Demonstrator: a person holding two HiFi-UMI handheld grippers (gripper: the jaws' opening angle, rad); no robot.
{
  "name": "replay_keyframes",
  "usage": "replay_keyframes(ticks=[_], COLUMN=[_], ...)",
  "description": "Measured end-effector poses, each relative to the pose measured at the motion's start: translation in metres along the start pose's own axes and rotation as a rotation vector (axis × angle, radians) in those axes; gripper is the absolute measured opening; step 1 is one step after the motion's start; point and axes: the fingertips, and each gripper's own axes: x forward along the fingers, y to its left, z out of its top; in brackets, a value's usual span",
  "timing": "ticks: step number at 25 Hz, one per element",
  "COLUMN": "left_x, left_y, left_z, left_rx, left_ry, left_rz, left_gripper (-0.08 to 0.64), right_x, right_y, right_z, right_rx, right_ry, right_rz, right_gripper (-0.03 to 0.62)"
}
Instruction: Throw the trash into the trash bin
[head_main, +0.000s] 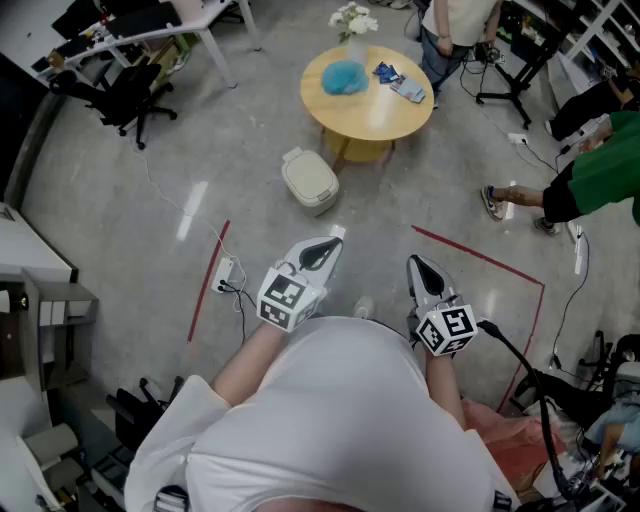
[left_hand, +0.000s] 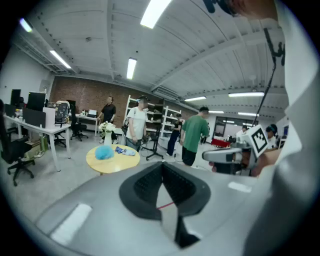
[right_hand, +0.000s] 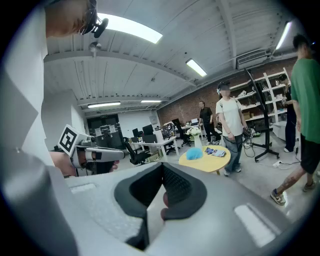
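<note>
A white lidded trash bin (head_main: 310, 180) stands on the floor in front of a round yellow table (head_main: 372, 115). On the table lie a blue fluffy clump (head_main: 345, 77) and some packets (head_main: 400, 84), beside a vase of flowers (head_main: 354, 24). My left gripper (head_main: 330, 245) and right gripper (head_main: 416, 264) hang side by side over bare floor, well short of the bin. Both are shut with nothing held. The left gripper view shows its shut jaws (left_hand: 161, 166), the table (left_hand: 116, 162) and the clump (left_hand: 104, 153) far off. The right gripper view shows the same (right_hand: 162, 167).
One person stands behind the table (head_main: 455, 30); another in green is at the right (head_main: 600, 175). An office chair (head_main: 125, 95) and desks are at the back left. Red tape lines (head_main: 205, 285), a power strip (head_main: 226, 270) and cables cross the floor. A black stand (head_main: 515, 70) rises at the back right.
</note>
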Motion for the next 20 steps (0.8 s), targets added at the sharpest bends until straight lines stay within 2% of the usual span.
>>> replay_keyframes(ticks=[13,20], left_x=[0.009,0.016], left_y=[-0.006,-0.015], left_z=[-0.001,-0.002], left_rx=[0.002,0.002], left_ry=[0.007,0.019], left_rz=[0.018,0.027], left_gripper=[0.006,0.006], right_x=[-0.002,-0.005], right_y=[-0.011,-0.017], right_z=[-0.001,-0.007], right_rx=[0.000,-0.002], right_ry=[-0.004,0.013], right_rz=[0.010,0.042], right_gripper=[0.000,0.000])
